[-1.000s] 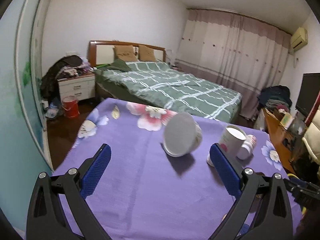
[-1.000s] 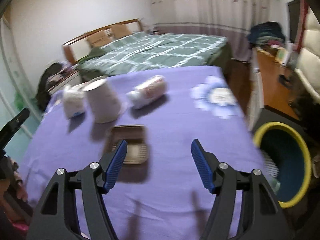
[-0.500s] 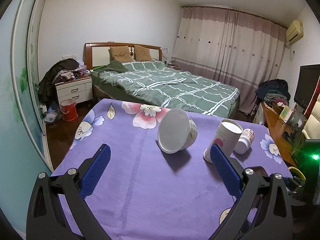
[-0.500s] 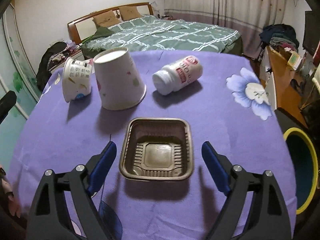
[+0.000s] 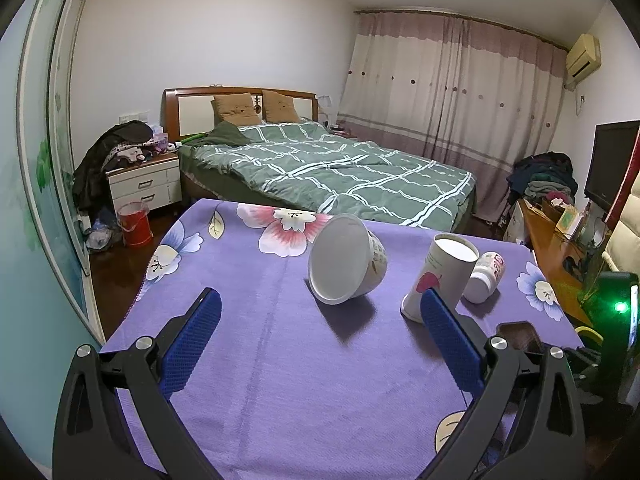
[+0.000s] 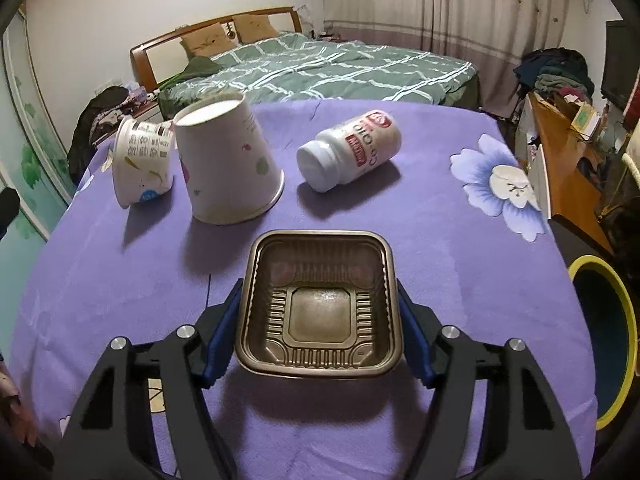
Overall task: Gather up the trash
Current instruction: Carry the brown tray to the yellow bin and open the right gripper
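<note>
A brown plastic tray lies on the purple flowered tablecloth, between the fingers of my right gripper. The jaws are closing and the blue pads touch the tray's two sides. Beyond it an upturned paper cup stands, with a white bowl-shaped tub on its side to the left and a white bottle lying to the right. My left gripper is open over the cloth with nothing between its fingers, short of the tub and the cup.
A dark bin with a yellow rim stands on the floor off the table's right edge. A bed is behind the table, a wooden desk with clutter at the right, and a nightstand and red bucket at the left.
My right gripper has moved forward and down around the brown tray, and its jaws have come in onto the tray's sides. The left gripper has stayed nearly still and open.
</note>
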Demonstrator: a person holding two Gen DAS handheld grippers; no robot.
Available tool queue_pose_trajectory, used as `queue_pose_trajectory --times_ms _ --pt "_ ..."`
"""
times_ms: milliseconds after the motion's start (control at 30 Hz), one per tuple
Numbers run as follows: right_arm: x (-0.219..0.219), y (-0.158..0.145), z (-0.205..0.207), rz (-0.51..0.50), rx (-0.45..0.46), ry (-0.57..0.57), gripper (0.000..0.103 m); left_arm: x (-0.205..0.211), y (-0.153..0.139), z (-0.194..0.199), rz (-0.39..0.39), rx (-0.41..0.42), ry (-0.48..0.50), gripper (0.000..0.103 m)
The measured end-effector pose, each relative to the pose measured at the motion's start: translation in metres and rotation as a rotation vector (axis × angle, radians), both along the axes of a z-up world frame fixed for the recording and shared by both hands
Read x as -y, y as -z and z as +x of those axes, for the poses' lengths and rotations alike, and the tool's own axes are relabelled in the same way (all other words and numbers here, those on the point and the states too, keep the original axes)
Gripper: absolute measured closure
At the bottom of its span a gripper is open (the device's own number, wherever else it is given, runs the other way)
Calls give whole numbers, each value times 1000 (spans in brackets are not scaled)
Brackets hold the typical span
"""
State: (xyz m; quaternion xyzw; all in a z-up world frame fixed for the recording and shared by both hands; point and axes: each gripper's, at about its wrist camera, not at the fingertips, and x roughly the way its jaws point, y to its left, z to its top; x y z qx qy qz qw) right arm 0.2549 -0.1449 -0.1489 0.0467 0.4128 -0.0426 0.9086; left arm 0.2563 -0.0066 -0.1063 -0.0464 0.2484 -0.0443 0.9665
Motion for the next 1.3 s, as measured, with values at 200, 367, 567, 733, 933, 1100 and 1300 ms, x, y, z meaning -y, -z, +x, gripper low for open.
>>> queue_pose_trajectory --times_ms 200,367,567,733,933,1100,1300 --pt "19 -14 -14 -20 32 56 37 5 3 3 13 -16 14 5" --pt "64 -27 -30 -32 73 189 37 9 3 1 21 -17 27 5" --pt "142 -36 -54 -19 114 425 37 10 5 2 27 -18 29 5" --pt "203 -42 -78 -26 135 637 37 13 7 3 37 -24 35 5" --pt "240 -37 -96 -8 129 764 36 17 10 5 51 -34 45 5" --pt "248 -31 -97 -52 100 828 31 18 12 8 51 -46 47 5" --pt "247 -27 -96 -63 106 832 24 20 15 11 57 -60 50 5"
